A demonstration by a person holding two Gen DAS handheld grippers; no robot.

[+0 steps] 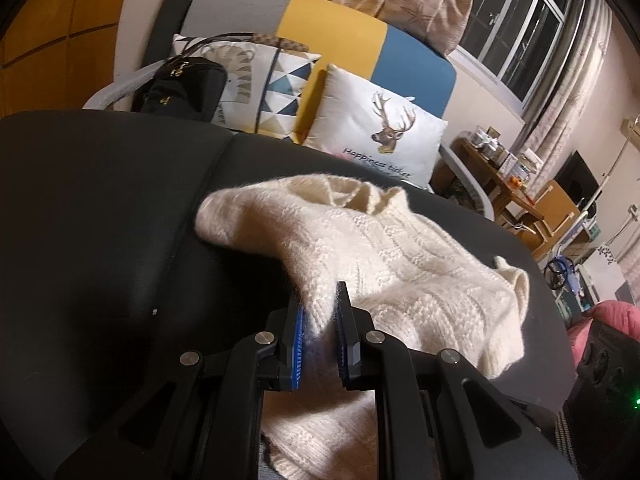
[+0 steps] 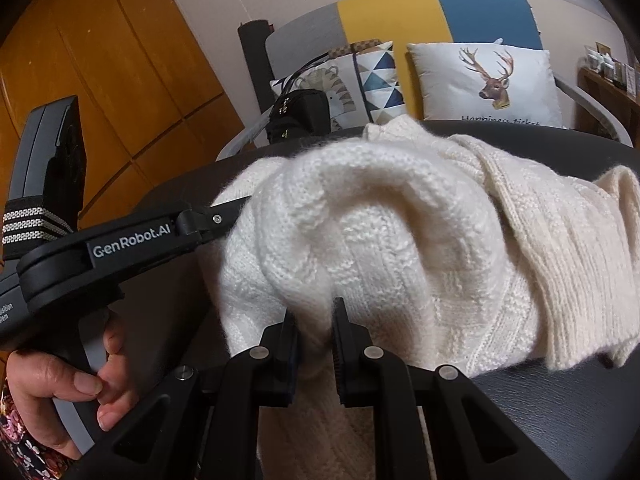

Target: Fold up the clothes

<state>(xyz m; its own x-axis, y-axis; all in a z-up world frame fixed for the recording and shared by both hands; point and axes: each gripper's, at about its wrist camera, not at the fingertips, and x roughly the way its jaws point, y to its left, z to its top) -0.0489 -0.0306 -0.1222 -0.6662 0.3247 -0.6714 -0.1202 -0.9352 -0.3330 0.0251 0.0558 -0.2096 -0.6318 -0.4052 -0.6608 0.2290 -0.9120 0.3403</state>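
Observation:
A cream knitted sweater (image 1: 400, 264) lies bunched on a dark table (image 1: 100, 208), its neck opening toward the far side. My left gripper (image 1: 320, 304) is shut on a fold of the sweater's near edge, knit pinched between the blue pads. In the right wrist view the sweater (image 2: 380, 232) bulges up in a thick fold. There my right gripper (image 2: 314, 316) is shut on a bunch of that knit. The left gripper's body (image 2: 132, 236) shows at the left in the right wrist view, with a person's hand (image 2: 80, 392) on its handle; its fingertips are hidden in the sweater.
Behind the table (image 2: 560, 408) stands a sofa (image 1: 332, 28) with a deer cushion (image 1: 380, 128), a triangle-patterned cushion (image 1: 280, 88) and a black bag (image 1: 180, 88). Orange wooden cabinet doors (image 2: 112, 64) are at the left. A cluttered wooden side table (image 1: 500, 172) is at the far right.

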